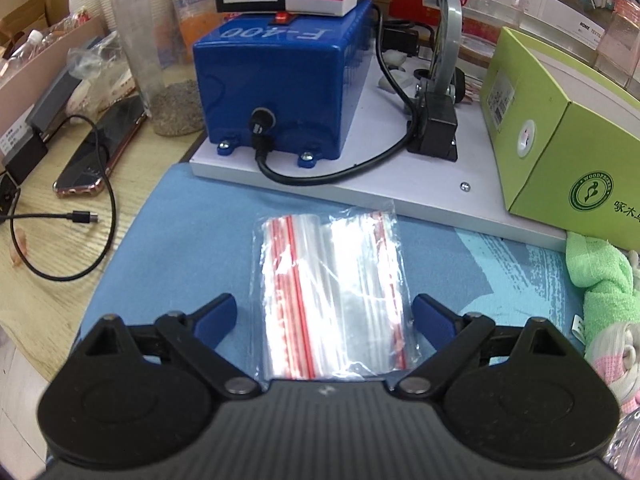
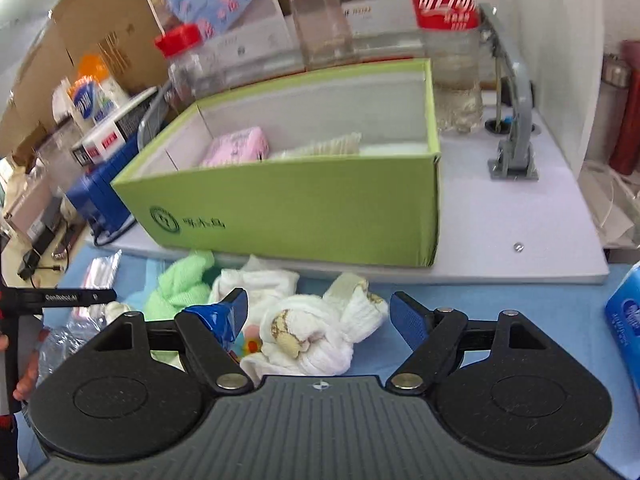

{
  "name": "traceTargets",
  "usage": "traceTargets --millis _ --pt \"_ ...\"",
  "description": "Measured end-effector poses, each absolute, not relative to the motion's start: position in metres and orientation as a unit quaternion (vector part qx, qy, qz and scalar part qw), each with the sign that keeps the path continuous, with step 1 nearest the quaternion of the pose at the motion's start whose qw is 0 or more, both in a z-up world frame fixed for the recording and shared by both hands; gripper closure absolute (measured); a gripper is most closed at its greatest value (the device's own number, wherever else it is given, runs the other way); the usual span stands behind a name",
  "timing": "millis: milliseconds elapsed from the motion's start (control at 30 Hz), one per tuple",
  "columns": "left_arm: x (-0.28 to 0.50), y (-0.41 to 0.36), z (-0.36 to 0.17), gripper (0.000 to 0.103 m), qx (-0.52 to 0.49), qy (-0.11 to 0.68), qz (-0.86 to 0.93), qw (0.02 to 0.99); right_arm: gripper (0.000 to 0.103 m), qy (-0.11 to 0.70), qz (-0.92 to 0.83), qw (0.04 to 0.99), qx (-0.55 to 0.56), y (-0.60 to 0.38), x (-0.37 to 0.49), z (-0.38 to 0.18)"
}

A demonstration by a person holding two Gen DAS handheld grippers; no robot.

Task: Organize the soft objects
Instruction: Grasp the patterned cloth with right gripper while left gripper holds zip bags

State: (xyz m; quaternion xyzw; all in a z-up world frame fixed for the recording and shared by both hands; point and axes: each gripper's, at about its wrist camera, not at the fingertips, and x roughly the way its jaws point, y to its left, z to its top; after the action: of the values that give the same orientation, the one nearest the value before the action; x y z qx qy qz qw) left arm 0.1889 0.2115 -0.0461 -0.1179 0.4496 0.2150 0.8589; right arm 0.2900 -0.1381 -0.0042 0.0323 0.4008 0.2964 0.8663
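In the right wrist view, my right gripper (image 2: 319,312) is open, its jaws on either side of a rolled white sock bundle (image 2: 316,336) on the blue mat (image 2: 500,296). A green cloth (image 2: 184,280) and another white cloth (image 2: 260,280) lie just behind it. The green box (image 2: 288,204) stands beyond, holding a pink folded cloth (image 2: 240,146) and a cream one (image 2: 332,144). In the left wrist view, my left gripper (image 1: 323,314) is open over a pack of clear zip bags (image 1: 332,296). The green cloth (image 1: 600,276) shows at the right edge.
A blue machine (image 1: 280,92) on a white base board (image 1: 400,196) stands behind the mat. A phone (image 1: 100,152) and cable (image 1: 80,216) lie on the wooden desk at left. Bottles (image 2: 452,48) and jars stand behind the box. A blue tissue pack (image 2: 626,320) lies at right.
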Motion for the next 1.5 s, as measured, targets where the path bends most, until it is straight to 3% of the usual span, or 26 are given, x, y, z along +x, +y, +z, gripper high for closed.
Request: traceTargets --millis 133,600,867,1133,1500 --pt "0.190 0.212 -0.047 0.009 -0.117 0.447 0.214 0.861 0.038 0.381 0.307 0.868 0.086 -0.177 0.260 0.020" --pt "0.191 0.212 -0.047 0.009 -0.117 0.446 0.212 0.862 0.038 0.500 0.315 0.804 -0.068 -0.136 0.276 0.018" --pt "0.190 0.212 -0.047 0.009 -0.115 0.444 0.211 0.863 0.037 0.447 0.201 0.871 -0.029 -0.226 0.240 0.033" --pt "0.189 0.210 -0.047 0.009 -0.113 0.443 0.209 0.865 0.037 0.389 0.184 0.902 -0.038 -0.214 0.205 -0.003" --pt "0.187 0.210 -0.047 0.009 -0.110 0.437 0.208 0.868 0.037 0.380 0.153 0.912 -0.006 -0.204 0.232 -0.036"
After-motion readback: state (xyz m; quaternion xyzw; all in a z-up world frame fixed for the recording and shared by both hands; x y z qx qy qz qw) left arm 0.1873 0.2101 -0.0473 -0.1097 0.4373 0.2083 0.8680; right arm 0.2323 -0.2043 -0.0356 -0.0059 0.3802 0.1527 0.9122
